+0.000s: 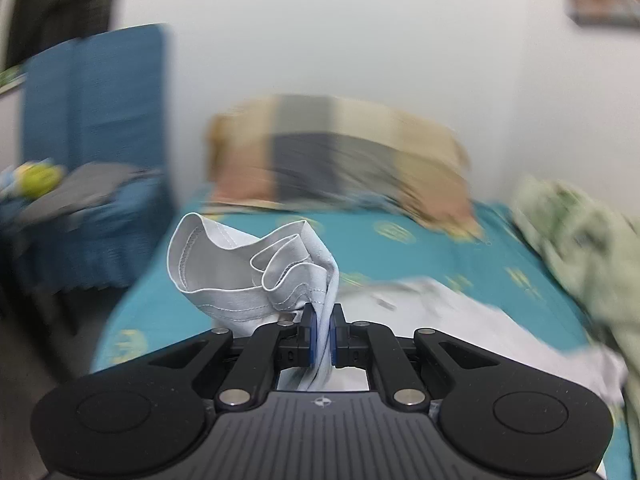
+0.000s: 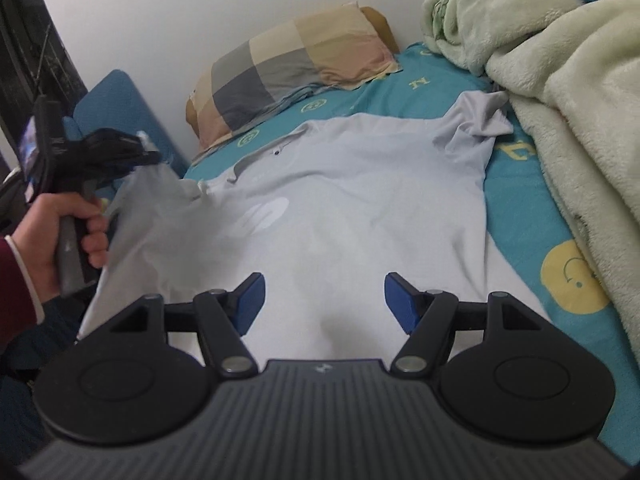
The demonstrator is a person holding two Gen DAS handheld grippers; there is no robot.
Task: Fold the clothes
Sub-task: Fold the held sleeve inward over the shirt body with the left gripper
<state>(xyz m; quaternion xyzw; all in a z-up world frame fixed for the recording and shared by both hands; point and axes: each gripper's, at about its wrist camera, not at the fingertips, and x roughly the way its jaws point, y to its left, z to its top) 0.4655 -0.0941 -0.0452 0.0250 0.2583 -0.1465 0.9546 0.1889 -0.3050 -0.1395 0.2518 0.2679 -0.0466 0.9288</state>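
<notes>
Since the polo shirt (image 2: 340, 184) is light and floppy, its hem suits pinching; left hand-held gripper (image 1: 323, 330) clamps a sleeve, right hand-held gripper (image 2: 324, 300) gapes empty.

Legible text is scarce. The teal bedsheet (image 2: 516, 216) carries printed yellow letters: an "N" near the pillow (image 2: 296, 68) and a partial "C" beside the blanket (image 2: 560, 92). White logo on the shirt (image 2: 340, 200): unreadable.

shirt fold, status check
Left gripper shut on shirt sleeve, lifted. Right gripper open above shirt. Blanket beside far sleeve.
</notes>
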